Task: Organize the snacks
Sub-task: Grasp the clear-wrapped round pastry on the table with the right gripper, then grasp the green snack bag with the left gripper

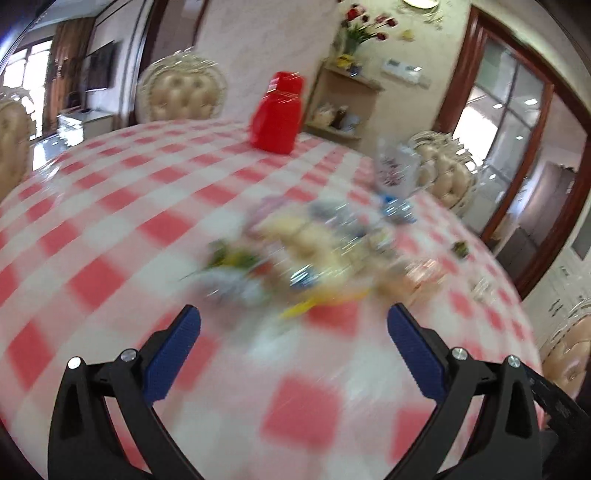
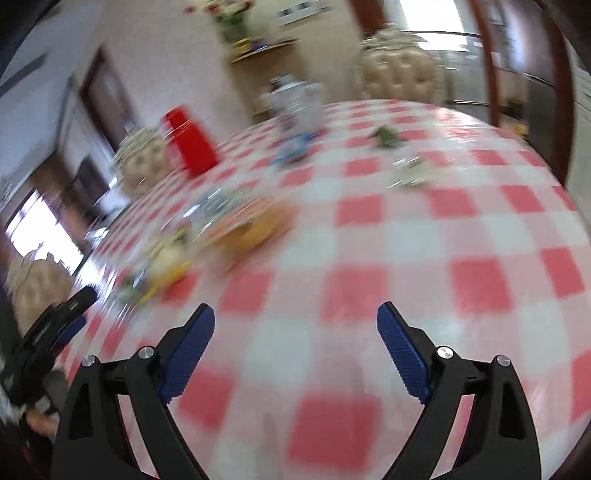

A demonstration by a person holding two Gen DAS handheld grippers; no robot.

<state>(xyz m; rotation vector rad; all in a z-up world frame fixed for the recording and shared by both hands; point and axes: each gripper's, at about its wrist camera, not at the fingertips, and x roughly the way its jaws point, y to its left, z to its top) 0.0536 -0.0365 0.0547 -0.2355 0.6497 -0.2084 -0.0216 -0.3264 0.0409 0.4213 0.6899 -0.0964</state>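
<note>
The snacks lie in a loose heap near the middle of the worktop, a blurred jumble of yellow, blue, green and silvery wrappers whose single packets cannot be told apart. In the right wrist view the same heap sits to the left of centre. A few small packets lie apart from it: a dark green one and a pale one further right on the red-and-white checked cloth.

Beyond the heap stands a clear jar with a printed label, and well behind it, toward the far edge, a red container with a red lid, upright.

The left gripper hangs above the cloth just short of the heap, its blue fingers spread wide with nothing between them. The right gripper hangs over bare checks, to the right of the heap, its fingers likewise wide and empty.

Cream tufted chairs ring the worktop, and a wall shelf carries a vase of red flowers
</note>
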